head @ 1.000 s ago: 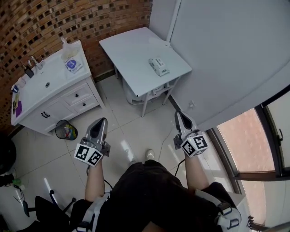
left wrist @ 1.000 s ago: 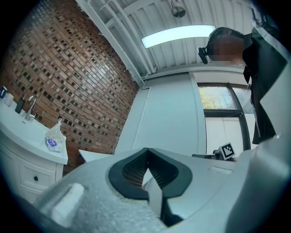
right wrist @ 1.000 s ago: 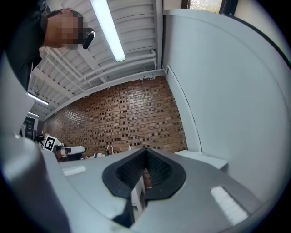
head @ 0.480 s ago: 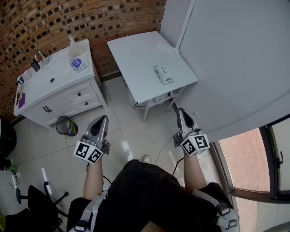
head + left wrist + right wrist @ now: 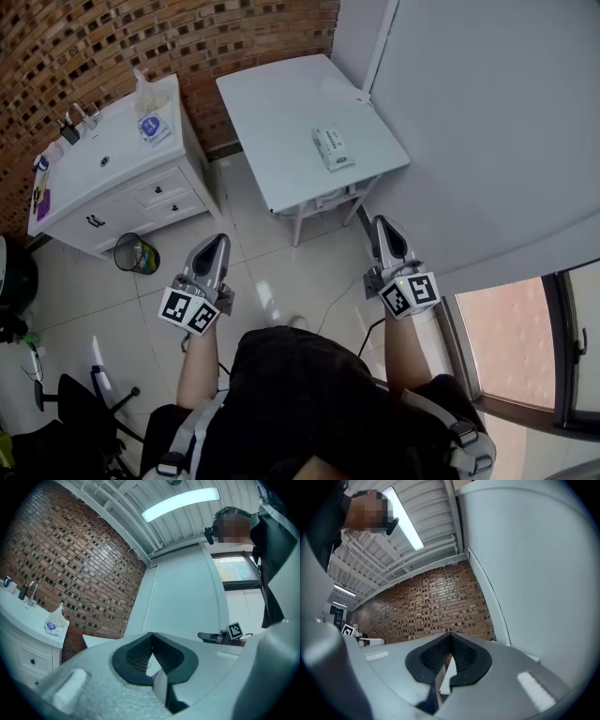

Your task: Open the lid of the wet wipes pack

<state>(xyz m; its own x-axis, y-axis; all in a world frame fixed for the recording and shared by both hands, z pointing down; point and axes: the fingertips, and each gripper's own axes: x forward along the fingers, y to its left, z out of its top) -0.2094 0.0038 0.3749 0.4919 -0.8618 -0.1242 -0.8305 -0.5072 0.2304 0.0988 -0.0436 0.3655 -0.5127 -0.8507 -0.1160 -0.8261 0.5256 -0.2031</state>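
Jaws are closed and empty on the left gripper (image 5: 217,242) and the right gripper (image 5: 382,224), both over the floor; the wet wipes pack (image 5: 332,148) lies on the white table (image 5: 272,108), well ahead.

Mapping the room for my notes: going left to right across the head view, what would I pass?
waste bin → left gripper → wet wipes pack → right gripper → window
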